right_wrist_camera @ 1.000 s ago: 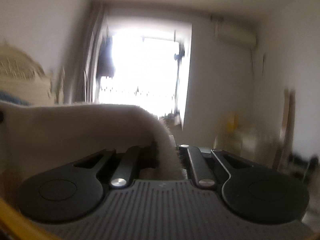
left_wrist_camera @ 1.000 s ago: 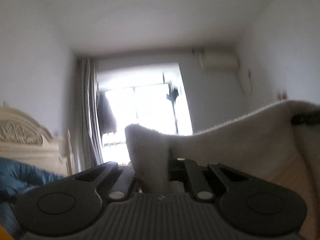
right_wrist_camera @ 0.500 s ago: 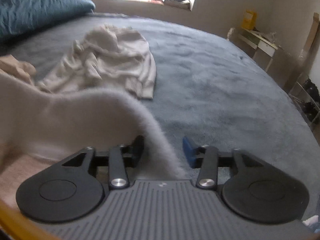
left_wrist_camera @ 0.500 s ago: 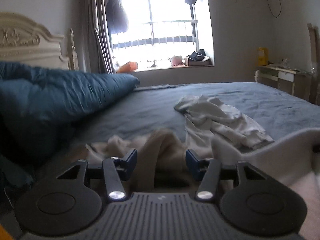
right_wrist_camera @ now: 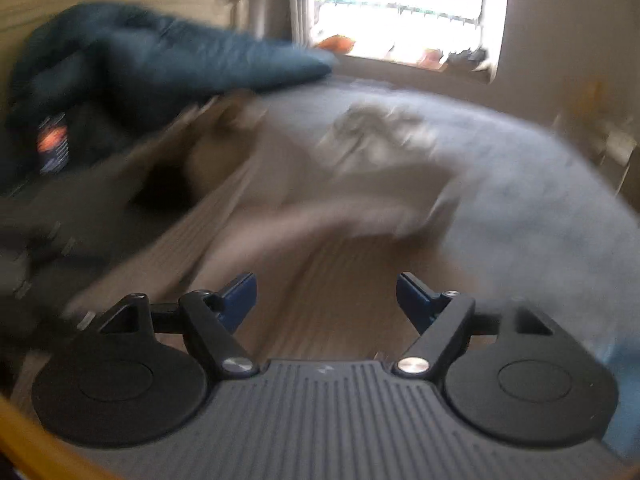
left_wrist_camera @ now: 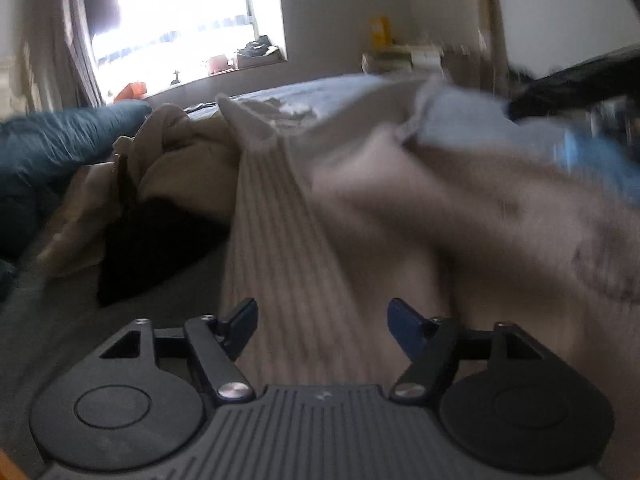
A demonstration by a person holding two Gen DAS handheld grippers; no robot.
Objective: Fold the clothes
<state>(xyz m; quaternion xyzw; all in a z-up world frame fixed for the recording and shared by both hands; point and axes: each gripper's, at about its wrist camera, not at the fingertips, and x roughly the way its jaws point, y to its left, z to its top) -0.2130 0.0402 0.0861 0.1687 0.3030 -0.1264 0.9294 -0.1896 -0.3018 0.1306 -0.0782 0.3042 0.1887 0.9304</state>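
While both views are smeared by blur, the left gripper (left_wrist_camera: 322, 316) shows its fingers spread wide, gripping nothing, with the ribbed beige garment (left_wrist_camera: 280, 240) lying between and beyond them on the bed (right_wrist_camera: 540, 208). The right gripper (right_wrist_camera: 326, 294) likewise gapes empty over that ribbed cloth; a dark garment (left_wrist_camera: 152, 248) lies left of the left fingers.

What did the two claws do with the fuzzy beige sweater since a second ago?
Both let go. The left claw and right claw swung it down from the air, opened, and the beige sweater now lies on the bed. The other pale garment stayed put.
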